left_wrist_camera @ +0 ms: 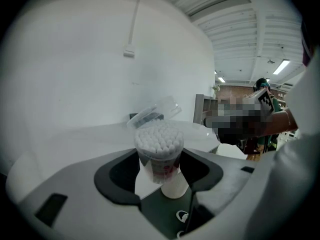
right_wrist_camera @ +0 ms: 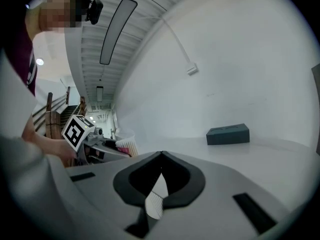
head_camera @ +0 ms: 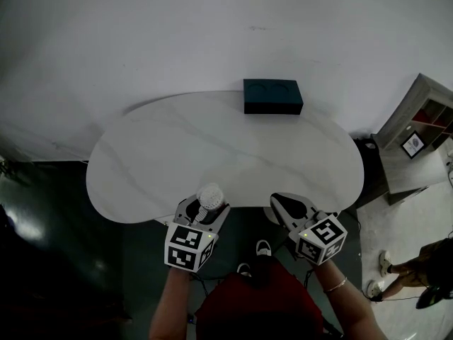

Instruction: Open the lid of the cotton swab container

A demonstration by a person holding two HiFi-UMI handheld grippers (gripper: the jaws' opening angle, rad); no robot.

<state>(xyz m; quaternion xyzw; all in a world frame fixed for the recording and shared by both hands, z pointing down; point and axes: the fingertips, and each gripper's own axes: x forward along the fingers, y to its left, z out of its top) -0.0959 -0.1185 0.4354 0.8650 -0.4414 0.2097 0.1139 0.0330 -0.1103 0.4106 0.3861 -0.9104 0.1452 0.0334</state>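
A clear round cotton swab container [left_wrist_camera: 159, 154], packed with white swab heads, stands upright between the jaws of my left gripper [left_wrist_camera: 160, 173], which is shut on its lower body. Its clear lid [left_wrist_camera: 156, 111] is flipped up and tilts back behind the swabs. In the head view the container [head_camera: 210, 197] sits at the near edge of the white table [head_camera: 212, 147], inside the left gripper [head_camera: 205, 205]. My right gripper [head_camera: 278, 200] hovers to the right of it, apart from it. In the right gripper view its jaws [right_wrist_camera: 161, 155] meet with nothing between them, and the container [right_wrist_camera: 128, 145] shows at far left.
A dark teal box [head_camera: 272, 96] lies at the table's far edge, also visible as the box [right_wrist_camera: 228, 134] in the right gripper view. A grey shelf unit [head_camera: 423, 122] stands to the right. Another person's legs [head_camera: 403, 268] are on the floor at right.
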